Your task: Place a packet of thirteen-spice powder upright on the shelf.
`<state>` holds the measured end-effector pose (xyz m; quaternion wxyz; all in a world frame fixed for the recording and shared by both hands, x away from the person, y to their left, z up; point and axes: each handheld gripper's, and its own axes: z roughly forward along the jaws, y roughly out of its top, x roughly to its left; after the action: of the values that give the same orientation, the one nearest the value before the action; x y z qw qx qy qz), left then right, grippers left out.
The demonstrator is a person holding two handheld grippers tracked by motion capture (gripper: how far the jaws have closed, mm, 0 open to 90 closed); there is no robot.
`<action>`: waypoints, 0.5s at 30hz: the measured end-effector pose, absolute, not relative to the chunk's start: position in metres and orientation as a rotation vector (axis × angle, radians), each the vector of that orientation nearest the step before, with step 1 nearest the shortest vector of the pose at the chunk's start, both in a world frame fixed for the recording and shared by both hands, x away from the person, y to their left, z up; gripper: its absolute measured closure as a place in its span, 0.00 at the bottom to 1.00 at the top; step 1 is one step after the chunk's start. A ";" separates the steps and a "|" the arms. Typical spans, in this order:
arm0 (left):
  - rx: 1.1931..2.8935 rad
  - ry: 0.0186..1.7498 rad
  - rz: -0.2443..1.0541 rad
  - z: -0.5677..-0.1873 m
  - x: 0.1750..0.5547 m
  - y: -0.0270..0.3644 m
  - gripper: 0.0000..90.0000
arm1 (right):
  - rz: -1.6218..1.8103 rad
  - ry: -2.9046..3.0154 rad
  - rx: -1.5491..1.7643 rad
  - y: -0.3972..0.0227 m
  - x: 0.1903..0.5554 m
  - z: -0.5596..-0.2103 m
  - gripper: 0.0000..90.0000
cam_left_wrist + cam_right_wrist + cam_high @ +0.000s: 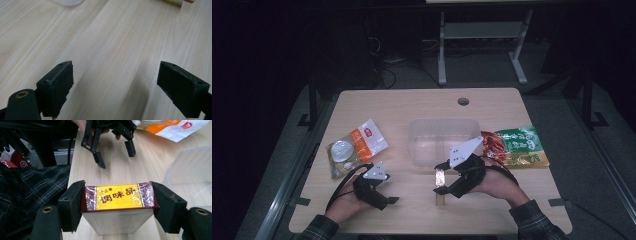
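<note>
A small box (117, 200) with a yellow label and dark red, plastic-wrapped ends sits between the jaws of my right gripper (118, 208), and both pads press on its ends. In the high view my right gripper (441, 183) holds this box (439, 178) just above the table, in front of the clear plastic container (414, 150). My left gripper (384, 199) rests low at the front left. Its jaws stand wide apart over bare wood (115, 85) with nothing between them. The right gripper view also shows the left gripper (113, 152) farther off, open.
An orange-and-white pouch (359, 145) lies at the left of the table. A green snack packet (517, 145) lies to the right of the container. A cable hole (463, 101) is near the far edge. A person's checked sleeve (27, 187) is near the front edge.
</note>
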<state>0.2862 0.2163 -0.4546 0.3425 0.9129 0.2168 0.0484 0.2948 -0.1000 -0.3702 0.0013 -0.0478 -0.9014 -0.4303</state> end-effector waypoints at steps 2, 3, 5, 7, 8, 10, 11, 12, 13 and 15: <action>2.361 0.567 0.120 -0.454 0.286 0.216 0.14 | -1.349 -2.838 -0.148 -0.101 0.298 -0.368 0.35; 2.358 0.567 0.118 -0.454 0.285 0.216 0.14 | -1.342 -2.847 -0.149 -0.101 0.299 -0.367 0.35; 2.358 0.552 0.112 -0.453 0.285 0.216 0.14 | -1.330 -2.857 -0.144 -0.102 0.303 -0.364 0.35; 2.354 0.553 0.113 -0.454 0.284 0.215 0.14 | -1.327 -2.858 -0.151 -0.103 0.306 -0.360 0.35; 2.353 0.549 0.108 -0.454 0.284 0.215 0.14 | -1.330 -2.859 -0.139 -0.103 0.308 -0.359 0.35; 2.367 0.531 0.108 -0.453 0.284 0.215 0.14 | -1.328 -2.859 -0.135 -0.104 0.311 -0.354 0.35; 2.368 0.530 0.107 -0.453 0.284 0.215 0.14 | -1.335 -2.860 -0.121 -0.104 0.313 -0.352 0.35; 2.367 0.529 0.105 -0.453 0.284 0.215 0.14 | -1.337 -2.852 -0.132 -0.104 0.314 -0.349 0.35; 2.367 0.528 0.105 -0.454 0.284 0.215 0.14 | -1.336 -2.857 -0.120 -0.105 0.316 -0.347 0.35; 2.366 0.530 0.103 -0.454 0.284 0.215 0.14 | -1.343 -2.857 -0.120 -0.106 0.319 -0.342 0.35</action>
<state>0.2844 0.2150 -0.4536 0.3498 0.9134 0.2044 0.0399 0.3194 -0.1062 -0.3416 -0.0088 -0.0380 -0.9043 -0.4250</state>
